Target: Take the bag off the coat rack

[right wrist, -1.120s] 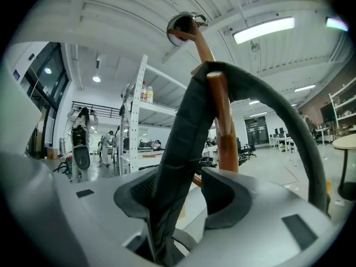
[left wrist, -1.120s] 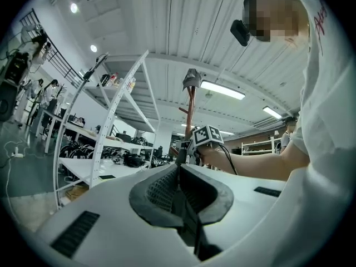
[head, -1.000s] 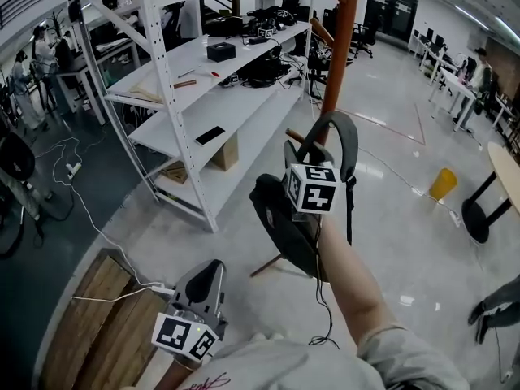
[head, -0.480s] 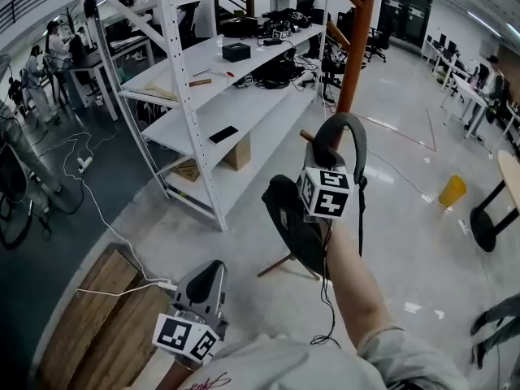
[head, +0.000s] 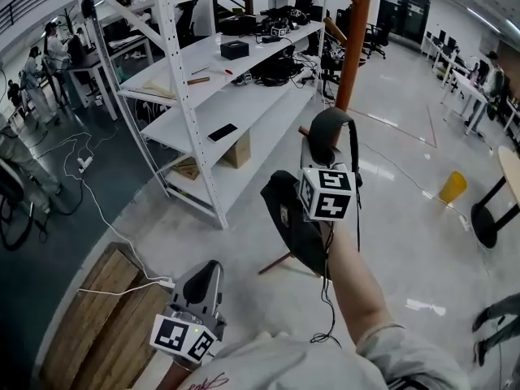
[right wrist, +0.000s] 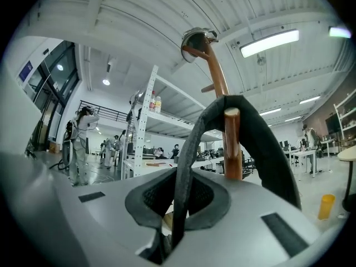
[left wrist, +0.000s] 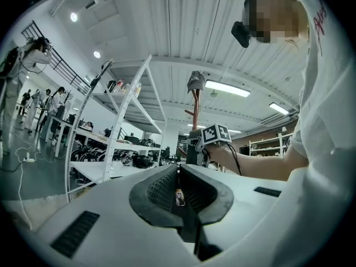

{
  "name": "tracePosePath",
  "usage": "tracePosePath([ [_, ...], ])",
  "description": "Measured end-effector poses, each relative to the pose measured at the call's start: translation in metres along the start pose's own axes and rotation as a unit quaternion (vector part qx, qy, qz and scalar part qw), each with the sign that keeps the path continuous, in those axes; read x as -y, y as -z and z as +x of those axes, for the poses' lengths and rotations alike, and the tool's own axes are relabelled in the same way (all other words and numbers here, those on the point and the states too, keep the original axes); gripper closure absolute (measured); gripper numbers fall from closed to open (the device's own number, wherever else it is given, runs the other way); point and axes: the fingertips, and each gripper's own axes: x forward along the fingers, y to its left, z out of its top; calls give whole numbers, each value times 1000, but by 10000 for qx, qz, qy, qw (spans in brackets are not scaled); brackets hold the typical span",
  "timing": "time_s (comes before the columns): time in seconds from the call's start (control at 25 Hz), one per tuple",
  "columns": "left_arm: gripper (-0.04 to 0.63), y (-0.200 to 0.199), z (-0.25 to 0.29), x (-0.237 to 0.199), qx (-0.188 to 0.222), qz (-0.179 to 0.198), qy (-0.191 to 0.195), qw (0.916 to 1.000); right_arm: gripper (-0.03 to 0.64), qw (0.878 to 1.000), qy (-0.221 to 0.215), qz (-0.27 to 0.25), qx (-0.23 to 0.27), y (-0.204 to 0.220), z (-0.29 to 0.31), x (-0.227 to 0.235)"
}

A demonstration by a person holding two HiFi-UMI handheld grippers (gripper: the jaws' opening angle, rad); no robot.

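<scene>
Bag (head: 286, 222), one, strap (head: 328, 125) looped over peg (right wrist: 232, 146) of one coat rack (head: 353, 47).

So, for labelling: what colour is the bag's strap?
Dark grey strap, clearest in the right gripper view.

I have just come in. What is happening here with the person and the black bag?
A person holds a gripper in each hand. The right gripper has just closed its jaws on the strap of the black bag. The strap is looped over a peg of the wooden coat rack, so the bag is not yet off. The left gripper is low near the person's body, jaws together and empty.
</scene>
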Motion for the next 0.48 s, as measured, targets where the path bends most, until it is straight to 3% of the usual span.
tracePosePath([
  [0.48,568,-2,-4,6,1,18,21,10000,583,9985,-390,233,302,-42,-19,-3],
])
